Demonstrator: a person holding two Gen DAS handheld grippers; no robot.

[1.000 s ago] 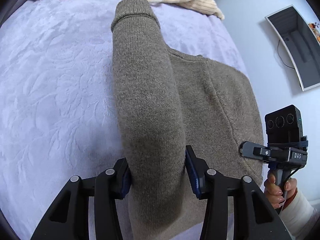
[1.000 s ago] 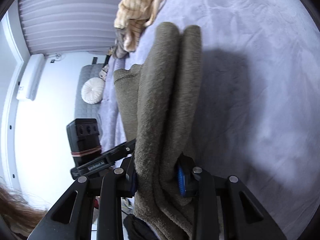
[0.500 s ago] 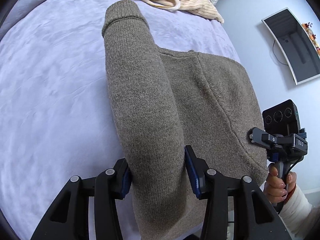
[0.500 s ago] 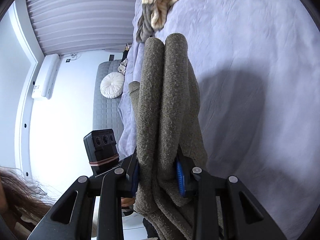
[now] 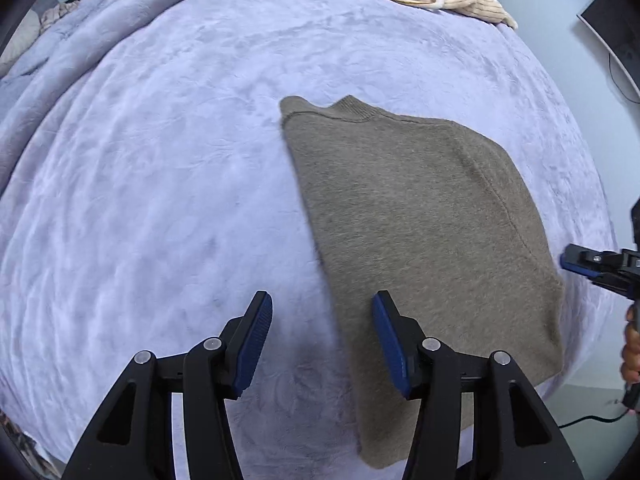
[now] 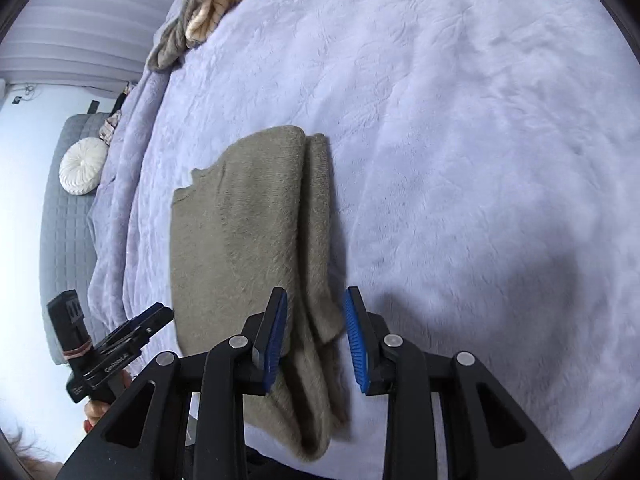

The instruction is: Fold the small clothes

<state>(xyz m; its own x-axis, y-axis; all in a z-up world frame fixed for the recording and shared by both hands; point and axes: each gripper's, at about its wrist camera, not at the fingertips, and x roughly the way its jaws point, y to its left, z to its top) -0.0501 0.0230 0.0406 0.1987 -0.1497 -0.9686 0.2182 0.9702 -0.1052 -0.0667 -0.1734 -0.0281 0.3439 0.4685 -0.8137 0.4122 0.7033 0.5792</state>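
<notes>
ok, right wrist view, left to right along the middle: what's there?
round white cushion → brown sweater → bare lilac bedspread

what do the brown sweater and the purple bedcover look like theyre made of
Brown sweater: looks like a soft knit, maybe wool or acrylic; matte, slightly fuzzy, with a ribbed collar and a visible seam line.
Purple bedcover: looks like plush fleece or velvet; a faint sheen and an embossed leafy pattern in the pile.

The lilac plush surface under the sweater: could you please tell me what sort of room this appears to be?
Probably a bedroom: the lilac plush blanket covers a wide bed, a round white cushion sits on grey quilted furniture, and a folded taupe knitted sweater lies on it.
</notes>
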